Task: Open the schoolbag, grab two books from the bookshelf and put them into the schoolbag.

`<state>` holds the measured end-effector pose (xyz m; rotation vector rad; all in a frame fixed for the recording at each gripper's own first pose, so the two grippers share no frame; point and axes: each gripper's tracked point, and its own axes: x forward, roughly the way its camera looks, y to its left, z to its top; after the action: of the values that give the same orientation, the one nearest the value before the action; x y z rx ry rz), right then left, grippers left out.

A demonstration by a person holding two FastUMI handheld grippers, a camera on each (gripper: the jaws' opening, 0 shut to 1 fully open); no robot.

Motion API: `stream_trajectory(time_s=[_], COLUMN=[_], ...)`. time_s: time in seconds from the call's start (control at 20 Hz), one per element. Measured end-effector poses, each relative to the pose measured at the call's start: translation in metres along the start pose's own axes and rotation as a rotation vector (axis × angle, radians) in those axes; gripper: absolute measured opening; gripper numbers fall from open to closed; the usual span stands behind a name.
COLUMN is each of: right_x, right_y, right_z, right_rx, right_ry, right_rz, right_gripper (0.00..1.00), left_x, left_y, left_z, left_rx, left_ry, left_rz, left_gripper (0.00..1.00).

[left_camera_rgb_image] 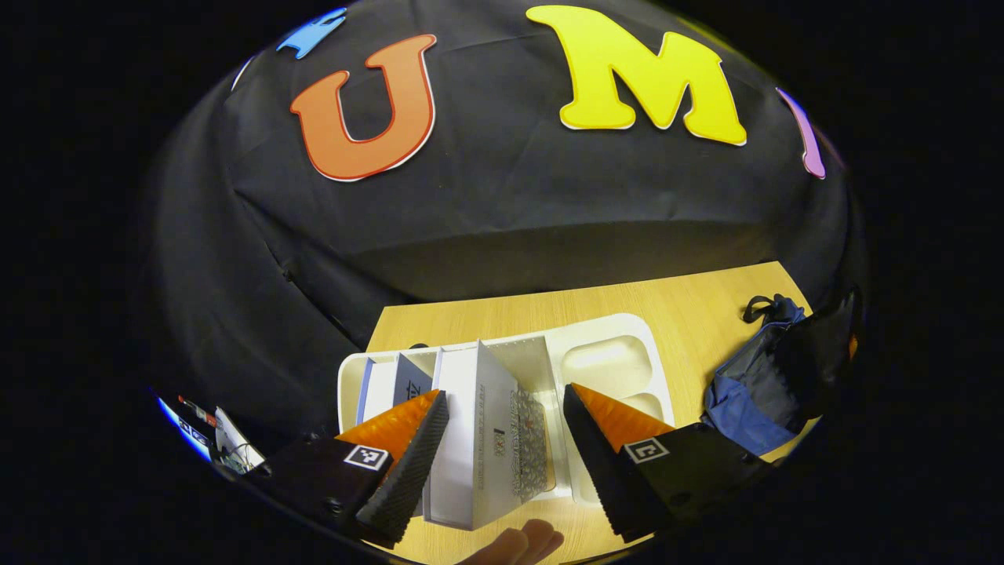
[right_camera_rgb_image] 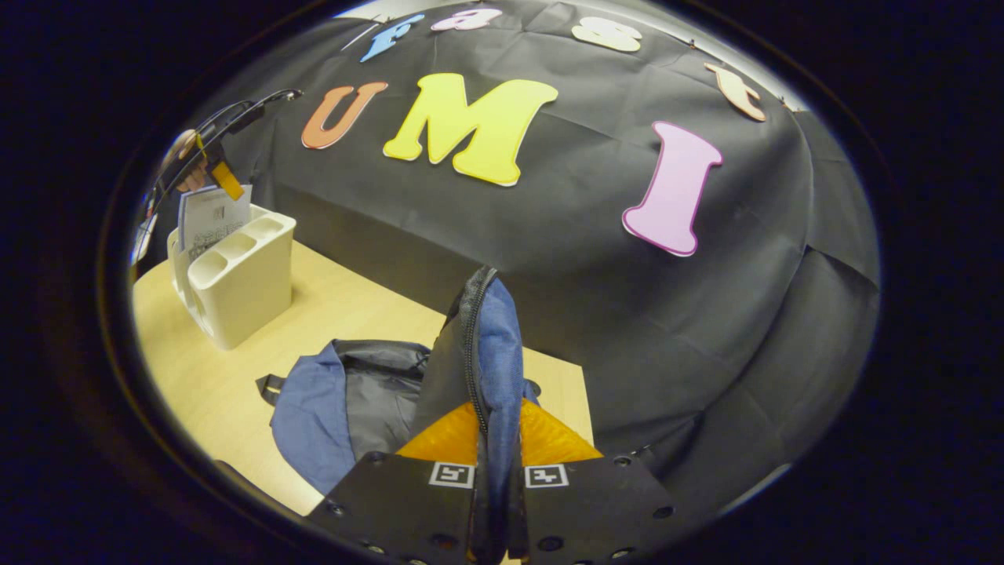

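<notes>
Right gripper (right_camera_rgb_image: 497,463) pinching schoolbag (right_camera_rgb_image: 486,353) flap up, bag open; left gripper (left_camera_rgb_image: 502,439) spread around book (left_camera_rgb_image: 478,424) in bookshelf (left_camera_rgb_image: 612,353), none packed yet.

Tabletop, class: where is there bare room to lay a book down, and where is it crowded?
Bare wood lies between the white bookshelf and the schoolbag, and behind the shelf toward the black cloth wall. The table edge nearest the viewer, beside the bag, is bare too. It is crowded at the shelf's book slots and where the bag sprawls.
</notes>
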<state>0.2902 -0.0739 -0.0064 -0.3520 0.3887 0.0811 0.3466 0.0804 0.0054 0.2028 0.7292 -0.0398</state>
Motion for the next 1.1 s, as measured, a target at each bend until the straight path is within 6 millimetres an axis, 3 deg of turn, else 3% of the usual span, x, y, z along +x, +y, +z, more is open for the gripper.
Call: stream_trajectory(time_s=[0.35,0.6,0.95,1.1], right_x=[0.001,-0.001,-0.002,-0.002], right_y=[0.002,0.005,0.005,0.008], right_z=[-0.001,-0.004,-0.008,-0.009], right_rx=[0.0,-0.008,-0.003,-0.01], right_ry=[0.008,0.013,0.021,0.027], right_rz=[0.003,0.004,0.002,0.006], right_gripper=[0.08,0.08,0.09,0.09], left_x=[-0.003,-0.011,0.016,0.03], left_y=[-0.018,-0.012,-0.002,0.005], left_z=[0.004,0.016,-0.014,-0.031], left_rx=[-0.008,0.028,-0.01,-0.05], left_ry=[0.001,-0.043,0.083,0.155], left_rz=[-0.043,-0.016,-0.027,-0.035], left_gripper=[0.96,0.92,0.92,0.8])
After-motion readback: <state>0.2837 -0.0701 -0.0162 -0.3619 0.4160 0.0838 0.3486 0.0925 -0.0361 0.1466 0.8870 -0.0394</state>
